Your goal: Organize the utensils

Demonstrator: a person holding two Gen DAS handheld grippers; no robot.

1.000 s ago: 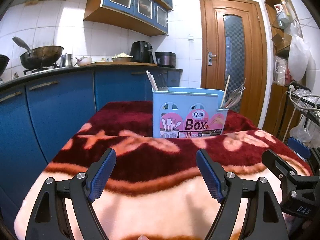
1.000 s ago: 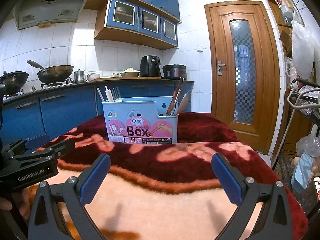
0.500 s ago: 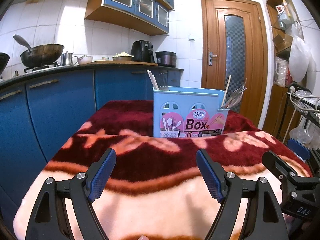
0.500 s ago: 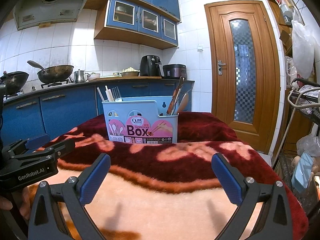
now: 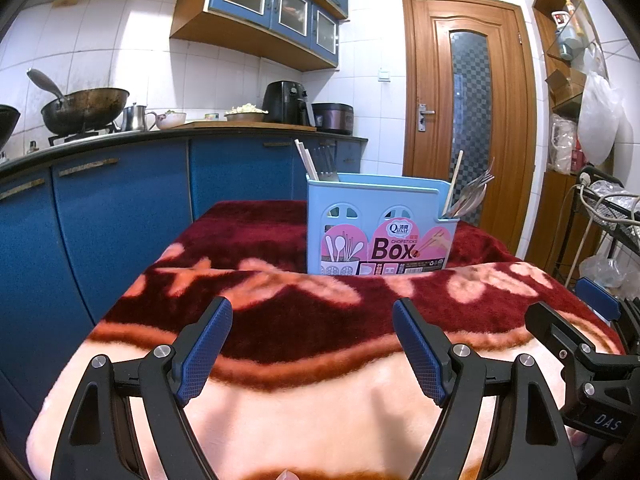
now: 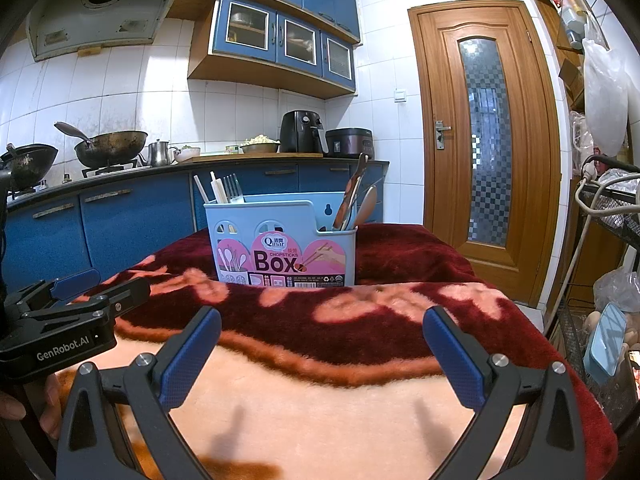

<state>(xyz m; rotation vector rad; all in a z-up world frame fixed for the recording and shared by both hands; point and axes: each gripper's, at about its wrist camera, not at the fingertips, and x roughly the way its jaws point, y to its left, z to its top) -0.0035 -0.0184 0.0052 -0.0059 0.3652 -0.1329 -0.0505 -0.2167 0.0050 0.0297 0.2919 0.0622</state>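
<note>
A light blue utensil box [image 5: 380, 228] with a pink "Box" label stands upright on a red and peach blanket [image 5: 304, 320]. It also shows in the right wrist view [image 6: 282, 242]. Chopsticks and a fork [image 6: 224, 190] stand in its left compartment. Wooden spoons and metal forks [image 6: 356, 204] stand in its right compartment. My left gripper [image 5: 312, 344] is open and empty, low over the blanket in front of the box. My right gripper [image 6: 322, 354] is open and empty, beside the left one.
Blue kitchen cabinets [image 5: 120, 208] with woks and appliances on the counter run along the left. A wooden door [image 6: 480, 136] is behind the table. A wire rack [image 6: 608, 216] with bags stands at the right.
</note>
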